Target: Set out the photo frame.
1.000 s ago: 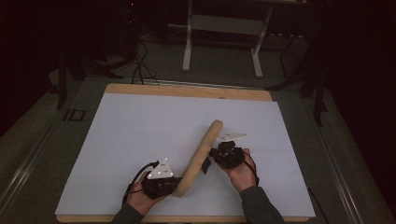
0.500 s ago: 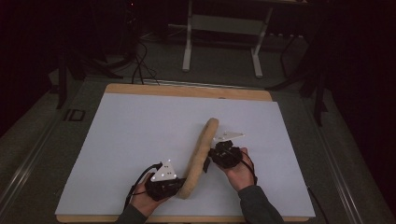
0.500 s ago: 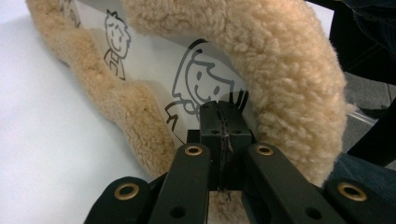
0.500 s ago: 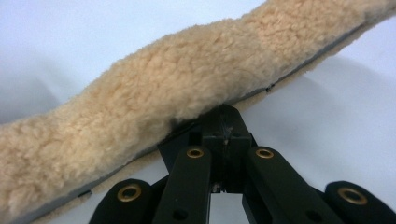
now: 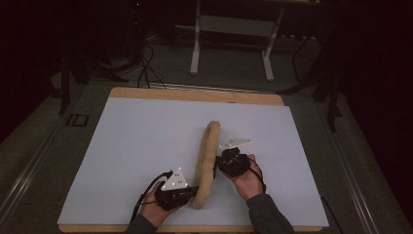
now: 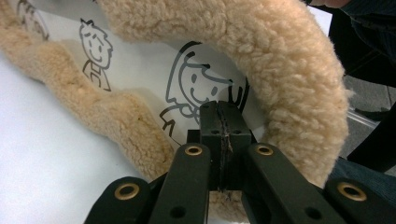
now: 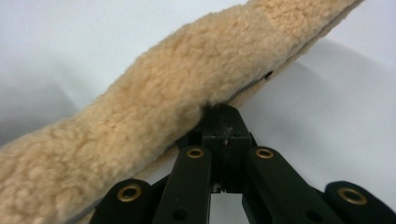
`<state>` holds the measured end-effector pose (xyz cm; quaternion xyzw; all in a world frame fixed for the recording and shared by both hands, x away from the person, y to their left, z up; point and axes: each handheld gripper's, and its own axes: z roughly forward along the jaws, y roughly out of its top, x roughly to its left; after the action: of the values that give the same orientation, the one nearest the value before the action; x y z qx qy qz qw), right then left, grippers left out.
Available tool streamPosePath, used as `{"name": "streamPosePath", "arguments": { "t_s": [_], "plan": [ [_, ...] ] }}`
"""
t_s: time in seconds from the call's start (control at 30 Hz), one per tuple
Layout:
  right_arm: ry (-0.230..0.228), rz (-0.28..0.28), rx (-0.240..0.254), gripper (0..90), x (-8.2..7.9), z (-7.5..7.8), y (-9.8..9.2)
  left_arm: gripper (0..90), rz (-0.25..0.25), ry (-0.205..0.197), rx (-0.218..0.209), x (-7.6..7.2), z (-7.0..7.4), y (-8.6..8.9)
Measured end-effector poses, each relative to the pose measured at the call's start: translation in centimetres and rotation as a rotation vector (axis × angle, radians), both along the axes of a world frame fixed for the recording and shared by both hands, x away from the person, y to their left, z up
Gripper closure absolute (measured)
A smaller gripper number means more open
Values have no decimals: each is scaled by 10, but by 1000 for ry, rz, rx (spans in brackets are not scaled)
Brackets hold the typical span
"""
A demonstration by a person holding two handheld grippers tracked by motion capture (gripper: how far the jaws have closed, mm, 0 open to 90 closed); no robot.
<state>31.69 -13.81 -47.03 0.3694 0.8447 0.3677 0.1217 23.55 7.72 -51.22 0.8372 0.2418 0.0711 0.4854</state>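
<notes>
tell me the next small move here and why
Probably lift both hands a little together. The left gripper is shut on the white printed lining at the near end of the fleece wrap, and the right gripper is shut on its edge midway along, while it lies on the white sheet. Raising evenly should keep it from sagging or twisting.

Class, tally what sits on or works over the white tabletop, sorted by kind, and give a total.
Fleecy tan cushion: 1
Claws, left claw and right claw: 2
White table cover: 1
Total: 4
</notes>
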Motion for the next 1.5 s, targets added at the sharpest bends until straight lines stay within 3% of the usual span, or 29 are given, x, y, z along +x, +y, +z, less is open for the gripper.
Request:
{"name": "streamPosePath", "arguments": {
  "t_s": [0.73,0.97,1.5],
  "plan": [
    [47,94,48,900,-3,-8,10,900,13,-13,-2,-2,-3,-6],
    [78,141,88,900,-4,-11,11,900,15,-17,-4,-3,-5,-10],
    [107,180,83,900,-4,-12,13,900,55,-34,-22,-5,-6,-12]
  ]
}}
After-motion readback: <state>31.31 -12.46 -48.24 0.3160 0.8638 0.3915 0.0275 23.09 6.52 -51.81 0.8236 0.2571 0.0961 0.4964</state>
